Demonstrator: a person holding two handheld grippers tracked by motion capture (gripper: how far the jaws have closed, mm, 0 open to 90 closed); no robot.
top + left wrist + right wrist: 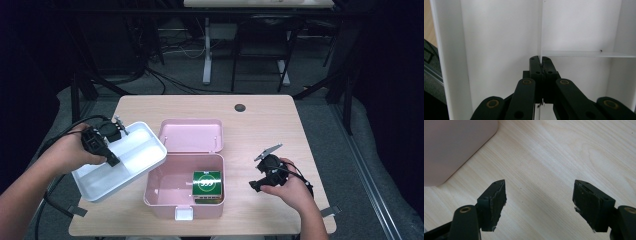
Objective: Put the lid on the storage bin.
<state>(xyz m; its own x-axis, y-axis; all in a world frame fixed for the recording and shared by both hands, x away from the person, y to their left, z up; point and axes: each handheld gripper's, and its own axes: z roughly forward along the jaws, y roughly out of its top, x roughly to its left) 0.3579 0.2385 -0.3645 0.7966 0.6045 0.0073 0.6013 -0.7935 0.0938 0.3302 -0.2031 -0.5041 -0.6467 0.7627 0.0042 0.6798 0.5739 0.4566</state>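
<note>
While the left hand-held gripper (113,159) pinches the white tray's (145,155) divider, lifting it aside—exposing the pink box (170,192)—the right hand-held gripper (539,205) waits, jaws apart.

The right gripper (539,203) looks down on the pale wood-grain tabletop (564,157), its two black jaws standing wide apart with nothing between them (their pads look worn and frayed at the edges). At the upper left, the rounded corner of a pink box (454,145) rests on the tabletop.
</note>
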